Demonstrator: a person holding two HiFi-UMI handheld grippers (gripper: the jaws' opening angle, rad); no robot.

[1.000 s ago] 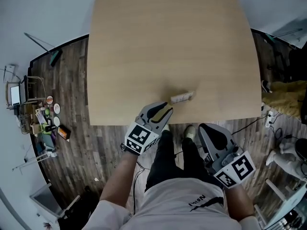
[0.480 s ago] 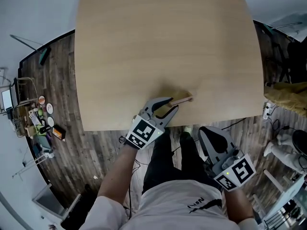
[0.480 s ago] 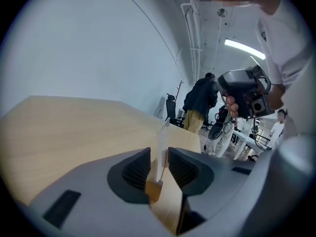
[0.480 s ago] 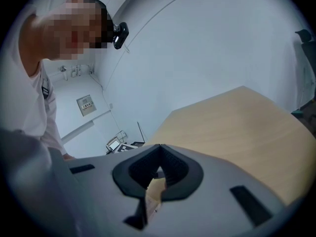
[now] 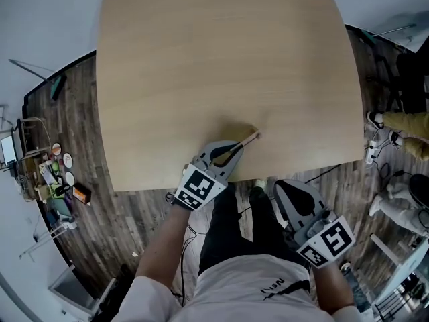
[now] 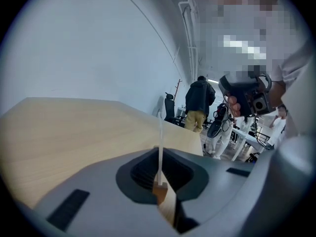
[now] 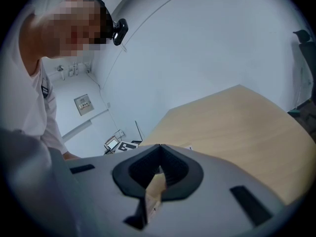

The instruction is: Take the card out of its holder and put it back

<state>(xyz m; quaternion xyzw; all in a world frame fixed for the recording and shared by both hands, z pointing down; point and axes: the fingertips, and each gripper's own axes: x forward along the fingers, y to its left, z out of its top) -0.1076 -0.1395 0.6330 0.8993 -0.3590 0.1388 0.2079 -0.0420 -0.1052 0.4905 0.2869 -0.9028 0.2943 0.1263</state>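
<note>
A small wooden card holder (image 5: 249,138) with a thin white card in it sits near the front edge of the light wooden table (image 5: 221,59). My left gripper (image 5: 234,150) reaches over that edge, its jaws closing on the holder. In the left gripper view the wooden holder (image 6: 159,189) is pinched between the pads, and the card (image 6: 160,142) stands up edge-on out of it. My right gripper (image 5: 283,188) hangs below the table edge in front of the person's body, shut with nothing in it.
The person's legs (image 5: 234,227) stand right at the table's front edge. Small clutter (image 5: 59,173) lies on the wood floor at the left and cables (image 5: 372,154) at the right. Other people (image 6: 200,102) stand beyond the table's far end.
The left gripper moved forward to the holder, opened its jaws wide around it, and has now closed them onto it. The right gripper stayed where it was.
</note>
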